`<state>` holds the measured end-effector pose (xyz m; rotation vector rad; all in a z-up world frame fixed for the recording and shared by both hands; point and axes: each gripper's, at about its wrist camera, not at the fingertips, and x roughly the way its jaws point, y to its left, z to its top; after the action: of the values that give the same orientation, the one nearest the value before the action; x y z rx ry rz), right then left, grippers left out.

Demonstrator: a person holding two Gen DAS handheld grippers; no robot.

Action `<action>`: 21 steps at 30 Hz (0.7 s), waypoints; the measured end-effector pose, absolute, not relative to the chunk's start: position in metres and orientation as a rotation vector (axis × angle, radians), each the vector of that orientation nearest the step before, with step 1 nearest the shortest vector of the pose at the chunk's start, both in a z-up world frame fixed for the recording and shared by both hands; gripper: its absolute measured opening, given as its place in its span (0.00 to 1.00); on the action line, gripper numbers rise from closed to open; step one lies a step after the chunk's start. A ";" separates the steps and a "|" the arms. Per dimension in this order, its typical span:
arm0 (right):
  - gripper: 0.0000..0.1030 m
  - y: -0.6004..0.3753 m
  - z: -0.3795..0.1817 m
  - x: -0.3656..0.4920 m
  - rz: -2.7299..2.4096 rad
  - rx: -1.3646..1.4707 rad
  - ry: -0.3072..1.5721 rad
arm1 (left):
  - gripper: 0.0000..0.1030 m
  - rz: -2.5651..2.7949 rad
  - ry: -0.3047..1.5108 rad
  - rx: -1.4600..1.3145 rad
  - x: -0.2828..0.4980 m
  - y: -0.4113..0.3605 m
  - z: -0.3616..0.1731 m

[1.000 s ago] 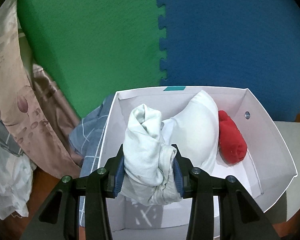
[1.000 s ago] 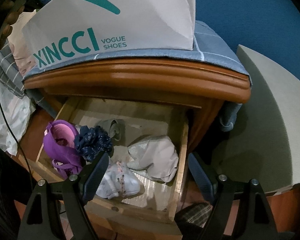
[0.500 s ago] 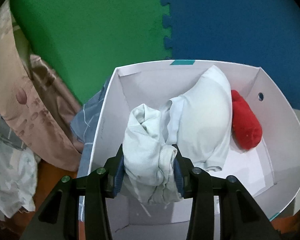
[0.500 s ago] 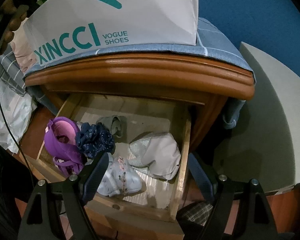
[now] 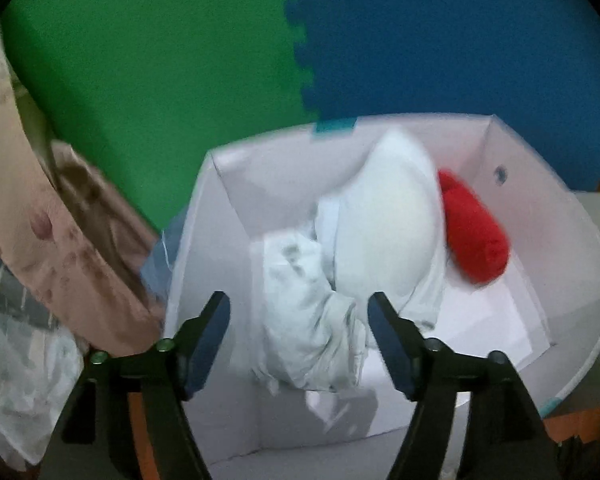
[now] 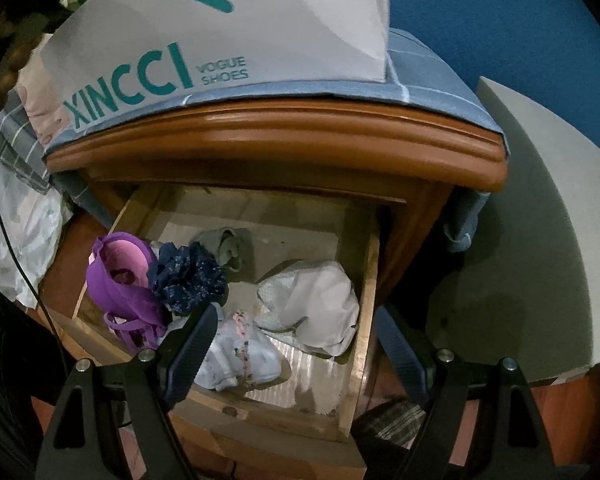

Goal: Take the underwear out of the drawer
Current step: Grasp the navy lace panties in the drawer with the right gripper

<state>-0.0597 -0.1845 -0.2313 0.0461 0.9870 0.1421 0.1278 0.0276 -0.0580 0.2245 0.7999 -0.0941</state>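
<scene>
While L tool (image 5: 299, 309) gapes — pale undies (image 5: 308, 320) lie in box (image 5: 228, 216).

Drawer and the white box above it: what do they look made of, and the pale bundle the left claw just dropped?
Drawer: bare, unfinished wood, judging by the pale matte grain; the cabinet top is glossy, varnished brown. White box: thin card, by its sharp folded corners and printed lettering. Pale bundle: soft knit cloth, probably cotton, crumpled in folds; the blur leaves the weave unclear.

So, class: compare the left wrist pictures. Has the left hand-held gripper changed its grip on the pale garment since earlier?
Yes. The left hand-held gripper has opened, leaving the pale garment loose between its fingers in the white box.
</scene>
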 end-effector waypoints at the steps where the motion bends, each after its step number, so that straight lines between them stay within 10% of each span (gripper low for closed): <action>1: 0.81 -0.186 -0.232 -0.060 0.139 0.055 0.989 | 0.75 -0.103 0.740 0.223 0.117 0.029 -0.049; 4: 0.81 -0.189 -0.234 -0.059 0.131 0.072 0.999 | 1.00 -0.132 0.504 0.195 0.069 0.044 -0.019; 11: 0.81 -0.169 -0.241 -0.060 0.144 -0.041 1.018 | 1.00 -0.123 0.281 0.147 -0.019 0.113 -0.024; 21: 0.81 -0.112 -0.255 -0.045 0.259 -0.164 1.091 | 1.00 -0.037 0.490 0.001 -0.031 0.196 -0.128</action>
<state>-0.0451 -0.1121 -0.2549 -0.1636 1.0909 0.2586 -0.0310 0.1958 -0.1276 0.0010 0.4904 -0.0370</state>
